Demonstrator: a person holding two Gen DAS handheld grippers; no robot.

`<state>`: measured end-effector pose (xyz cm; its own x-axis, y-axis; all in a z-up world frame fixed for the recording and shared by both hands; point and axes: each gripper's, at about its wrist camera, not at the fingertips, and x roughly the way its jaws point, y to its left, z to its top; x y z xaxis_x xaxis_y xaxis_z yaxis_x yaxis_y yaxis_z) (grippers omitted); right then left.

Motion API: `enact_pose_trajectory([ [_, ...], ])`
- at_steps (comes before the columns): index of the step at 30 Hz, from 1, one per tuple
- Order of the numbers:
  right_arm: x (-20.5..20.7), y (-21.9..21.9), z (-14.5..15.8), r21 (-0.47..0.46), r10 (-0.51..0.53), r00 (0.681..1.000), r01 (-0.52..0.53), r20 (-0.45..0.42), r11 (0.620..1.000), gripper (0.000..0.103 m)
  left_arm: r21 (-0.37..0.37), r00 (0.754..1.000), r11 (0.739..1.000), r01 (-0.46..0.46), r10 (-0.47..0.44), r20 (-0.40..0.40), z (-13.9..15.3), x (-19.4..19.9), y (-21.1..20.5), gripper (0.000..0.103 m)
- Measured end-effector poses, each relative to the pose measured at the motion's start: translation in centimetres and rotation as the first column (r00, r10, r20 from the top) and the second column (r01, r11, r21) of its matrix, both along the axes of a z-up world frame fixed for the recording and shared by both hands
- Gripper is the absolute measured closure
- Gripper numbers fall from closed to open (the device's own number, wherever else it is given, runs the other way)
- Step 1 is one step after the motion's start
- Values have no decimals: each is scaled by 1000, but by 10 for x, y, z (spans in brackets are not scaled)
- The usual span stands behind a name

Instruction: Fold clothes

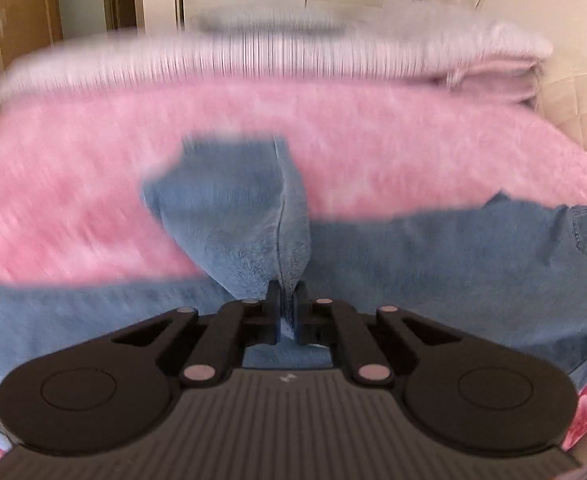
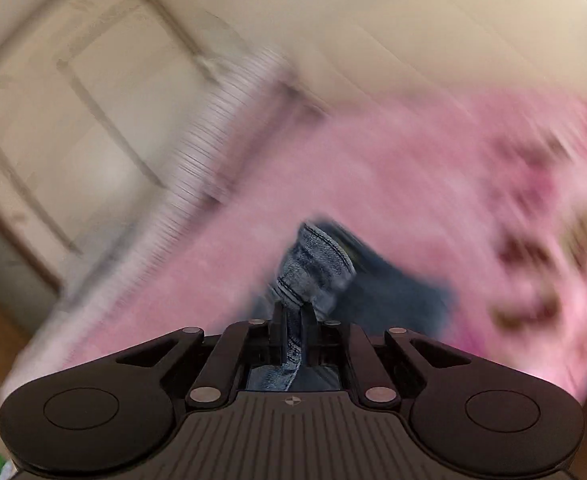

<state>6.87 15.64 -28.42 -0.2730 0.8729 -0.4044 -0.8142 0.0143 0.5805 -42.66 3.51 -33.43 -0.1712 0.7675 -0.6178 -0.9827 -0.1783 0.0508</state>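
Observation:
A pair of blue jeans [image 1: 433, 264] lies spread over a pink fluffy blanket [image 1: 93, 184]. My left gripper [image 1: 287, 304] is shut on a raised fold of the light blue denim, which stands up in a ridge ahead of the fingers. In the right wrist view my right gripper [image 2: 293, 316] is shut on a seamed hem of the jeans [image 2: 313, 264], lifted above the pink blanket [image 2: 373, 184]. Both views are motion-blurred.
A white striped pillow or bedding [image 1: 273, 60] lies along the far edge of the bed. Pale cupboard doors [image 2: 73, 120] and a wall stand beyond. A patterned patch of the blanket [image 2: 541, 240] is at the right.

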Motion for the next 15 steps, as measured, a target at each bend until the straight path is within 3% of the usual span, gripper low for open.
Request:
enact_pose_trajectory([
  [2,6,0,5,53,0,1000,-1,19,999,98,11,1000,1000,26,-26,5,2,7,-19,99],
  [3,11,2,-4,21,-13,1000,12,21,1000,98,-18,999,999,31,-30,20,-8,10,-24,98],
  [6,35,20,-73,-236,-69,996,56,-50,970,98,-112,999,993,32,-27,47,-44,17,-35,97],
  [9,47,9,-101,-252,-111,982,70,-154,965,98,-119,999,992,28,-25,23,-57,22,-39,97],
  [15,42,0,-73,-183,-65,994,49,-84,982,99,-50,999,999,23,-22,27,-36,21,-47,97],
])
